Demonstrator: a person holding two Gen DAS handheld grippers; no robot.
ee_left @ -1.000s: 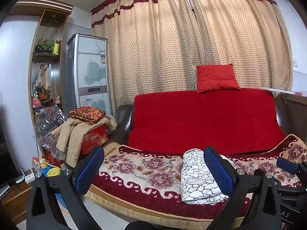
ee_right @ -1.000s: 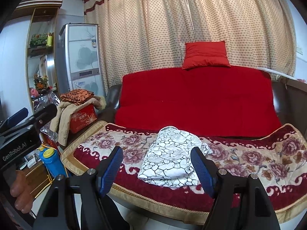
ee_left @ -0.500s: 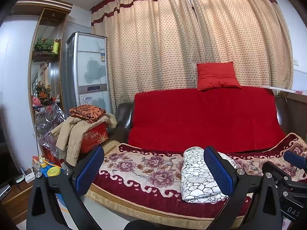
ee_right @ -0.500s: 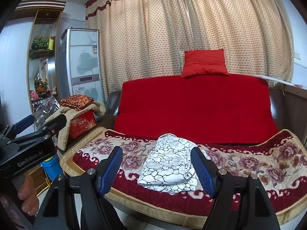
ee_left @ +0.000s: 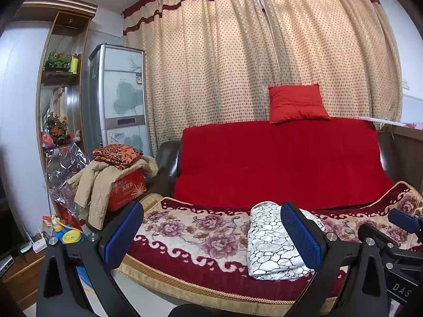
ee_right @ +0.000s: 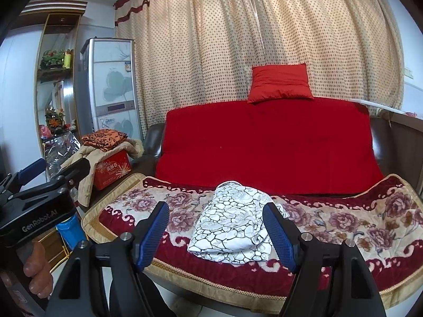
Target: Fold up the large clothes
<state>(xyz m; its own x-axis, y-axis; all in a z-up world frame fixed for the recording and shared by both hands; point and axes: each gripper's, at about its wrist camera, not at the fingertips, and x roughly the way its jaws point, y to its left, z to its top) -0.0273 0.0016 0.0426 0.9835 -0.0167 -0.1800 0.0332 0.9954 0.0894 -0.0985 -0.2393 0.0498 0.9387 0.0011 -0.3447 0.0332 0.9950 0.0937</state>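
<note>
garment: white top with black crackle print (ee_right: pixel 232 227), lying on the floral blanket (ee_right: pixel 370 219) over the red sofa (ee_right: pixel 264 145), out past the right fingertips and between them in that view, already bundled into a compact stack
left gripper (ee_left: pixel 211 237): spread wide, nothing between the pads; bundle sits ahead, behind the right-hand finger
right gripper (ee_right: pixel 216 235): also wide, empty, well short of the cloth
step: looks like either the very end of a fold or a pause before a last tidy-up, hard to call; no grip on anything right now
next move: probably a reach forward and down to the near hem, pinching just one layer edge at two corners, not the whole stack, or the bundle just drags across the blanket
vs a second ago: in the right view the pillow and sofa back sit lower in frame, so slightly less downward tilt; left view nearly identical; cloth unmoved, both jaw gaps the same
side clutter: beige coat and orange cloth on the red box (ee_left: pixel 127 187), off past the left finger, untouched
</note>
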